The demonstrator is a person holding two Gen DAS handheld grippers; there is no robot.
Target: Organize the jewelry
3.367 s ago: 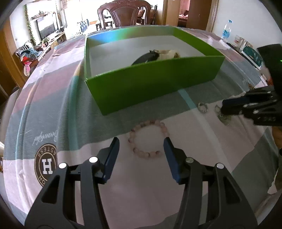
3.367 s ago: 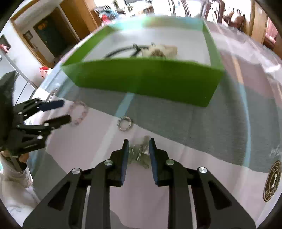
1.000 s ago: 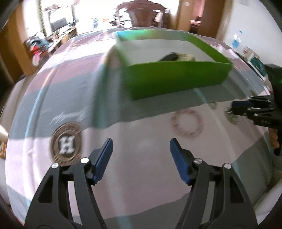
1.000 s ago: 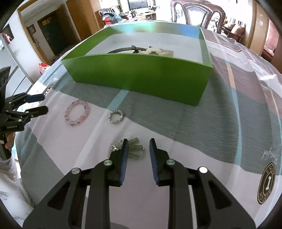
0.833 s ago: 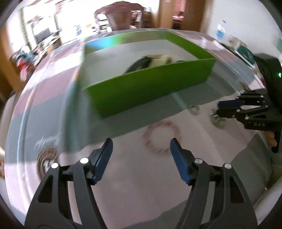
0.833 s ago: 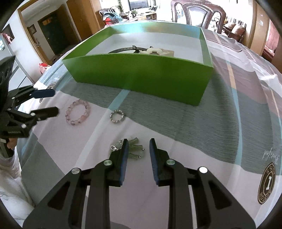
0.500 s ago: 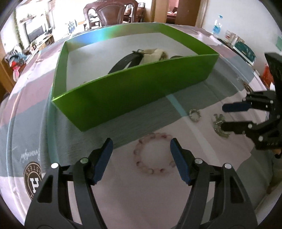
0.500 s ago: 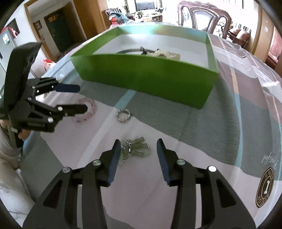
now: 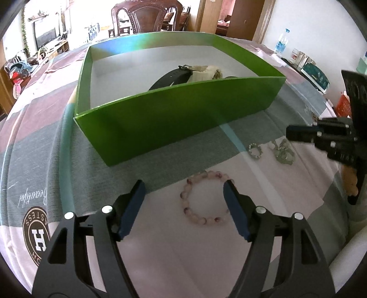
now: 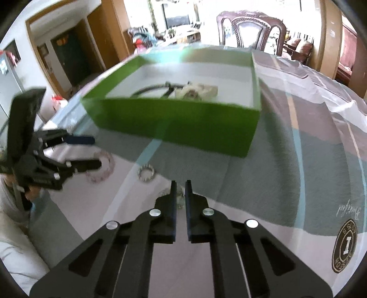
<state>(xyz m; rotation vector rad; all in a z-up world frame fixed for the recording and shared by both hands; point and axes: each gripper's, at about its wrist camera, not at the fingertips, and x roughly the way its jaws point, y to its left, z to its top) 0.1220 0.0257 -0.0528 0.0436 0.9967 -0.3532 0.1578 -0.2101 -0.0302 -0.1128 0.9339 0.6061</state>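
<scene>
A round brown emblem (image 9: pixel 36 230) with a white "H" and script reading "Beautiful" (image 9: pixel 33 196) mark the striped pink-grey tablecloth (image 9: pixel 45 142) at lower left. The left gripper (image 9: pixel 183 194), spread wide, straddles the pink bead bracelet (image 9: pixel 206 198) at lower centre, below the green box (image 9: pixel 174 119). The right gripper (image 10: pixel 180 191) is nearly closed around the silver charm cluster (image 9: pixel 283 152); a carved wooden chair (image 9: pixel 146 16) stands at top.

The green charms (image 10: pixel 180 199) are mostly hidden between the right tongs (image 10: pixel 181 186).
</scene>
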